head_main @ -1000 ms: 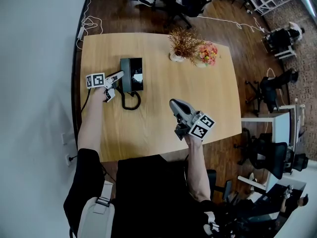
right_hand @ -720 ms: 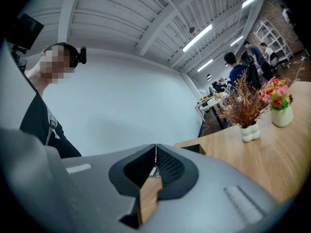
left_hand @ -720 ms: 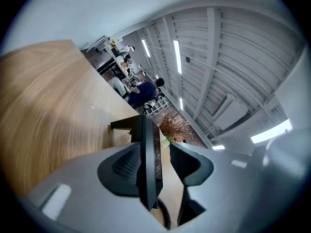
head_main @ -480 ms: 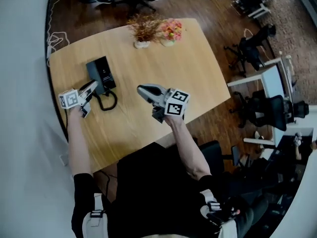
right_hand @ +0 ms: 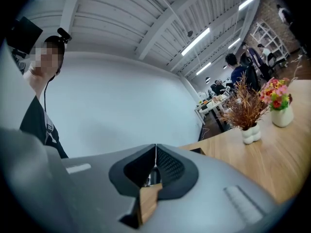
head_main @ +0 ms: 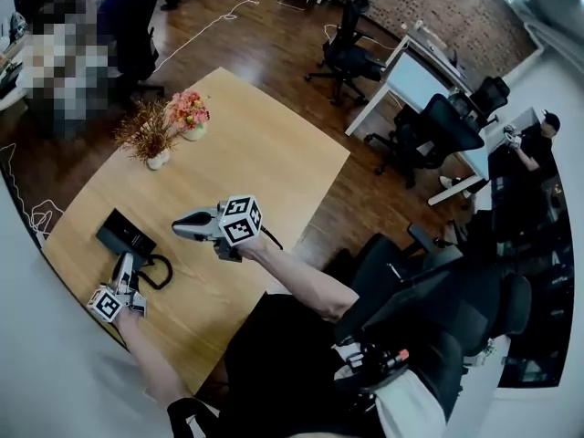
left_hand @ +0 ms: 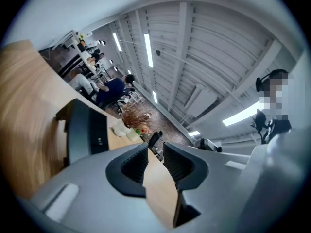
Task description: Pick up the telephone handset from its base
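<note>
The black telephone (head_main: pixel 126 235) lies near the table's left edge, with its coiled cord (head_main: pixel 161 272) looping beside it. I cannot make out the handset apart from the base. My left gripper (head_main: pixel 123 265) hovers at the phone's near end. In the left gripper view the phone (left_hand: pixel 83 132) sits off to the left of the jaws. The left gripper (left_hand: pixel 155 149) is open, with only bare wood showing between its pads. My right gripper (head_main: pixel 179 226) hangs over the table's middle. In its own view the right gripper (right_hand: pixel 155 150) is shut on nothing.
A dried plant in a white vase (head_main: pixel 151 137) and a pot of pink flowers (head_main: pixel 189 112) stand at the far side of the wooden table (head_main: pixel 265 162). Office chairs (head_main: pixel 438 130) and desks fill the floor to the right. A seated person is at the back left.
The head camera has swung, so the table now lies diagonally. My left gripper has drawn back from the phone's side to its near end by the cord. The right gripper has kept its pose.
</note>
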